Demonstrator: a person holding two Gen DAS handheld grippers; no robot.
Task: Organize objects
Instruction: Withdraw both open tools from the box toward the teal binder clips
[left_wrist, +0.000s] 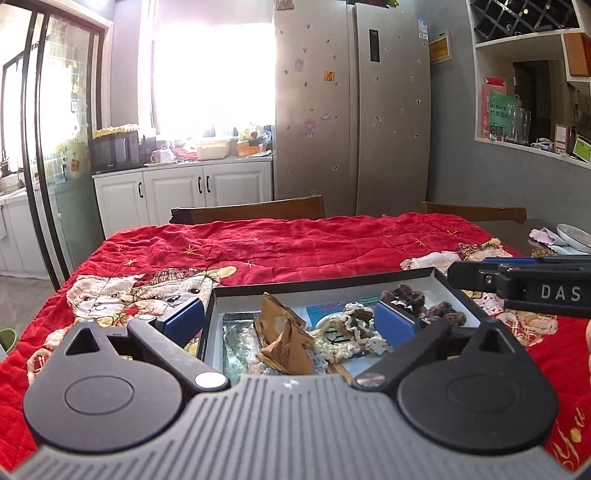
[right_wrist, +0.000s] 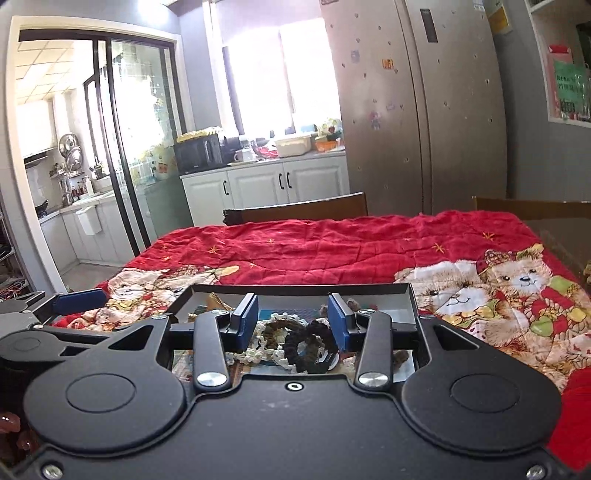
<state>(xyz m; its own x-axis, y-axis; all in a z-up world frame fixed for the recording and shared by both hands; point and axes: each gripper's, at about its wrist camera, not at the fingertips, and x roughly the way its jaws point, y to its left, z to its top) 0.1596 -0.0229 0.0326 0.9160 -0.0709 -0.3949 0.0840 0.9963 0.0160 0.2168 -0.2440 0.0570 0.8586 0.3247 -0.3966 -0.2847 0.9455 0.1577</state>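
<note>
A shallow dark-rimmed box (left_wrist: 325, 282) sits on the red quilted cloth. It holds brown paper pyramid packets (left_wrist: 286, 341), a cream crocheted scrunchie (left_wrist: 351, 332), dark scrunchies (left_wrist: 406, 295) and a clear bag. My left gripper (left_wrist: 290, 325) is open wide, its blue pads straddling the box's left part, empty. My right gripper (right_wrist: 293, 321) is open over the box (right_wrist: 402, 291), with a black scrunchie (right_wrist: 308, 349) and cream scrunchie (right_wrist: 271, 338) lying between and below its pads. The right gripper also shows in the left wrist view (left_wrist: 524, 282).
The red bear-print cloth (left_wrist: 295, 243) covers the table. Two wooden chair backs (left_wrist: 251, 210) stand at the far edge. Plates and a cloth (left_wrist: 565, 236) lie at the far right. Cabinets and a fridge (left_wrist: 351, 110) stand beyond.
</note>
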